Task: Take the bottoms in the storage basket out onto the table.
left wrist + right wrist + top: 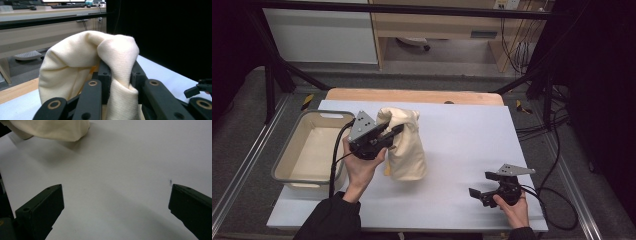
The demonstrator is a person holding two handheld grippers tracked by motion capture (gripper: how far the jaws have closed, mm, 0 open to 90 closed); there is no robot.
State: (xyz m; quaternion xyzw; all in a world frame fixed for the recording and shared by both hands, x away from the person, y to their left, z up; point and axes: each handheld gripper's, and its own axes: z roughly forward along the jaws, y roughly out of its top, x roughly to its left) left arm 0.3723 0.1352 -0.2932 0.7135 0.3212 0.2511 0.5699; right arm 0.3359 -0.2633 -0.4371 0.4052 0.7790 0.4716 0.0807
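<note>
Cream cloth bag (pixel 404 145), left of the worktop (pixel 472 135) centre beside the grey tub (pixel 287 172) at the left edge, pinched by left gripper (pixel 398 129); right gripper (pixel 477 194) spread, idle near front-right corner; step likely lifting, next probably carrying tubward.

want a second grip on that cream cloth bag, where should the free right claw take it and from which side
Take the cream cloth bag by its lower body, coming in from its right side. The left claw already pinches the bunched top fold, and the bag's right flank faces the open right claw across bare white table.
</note>
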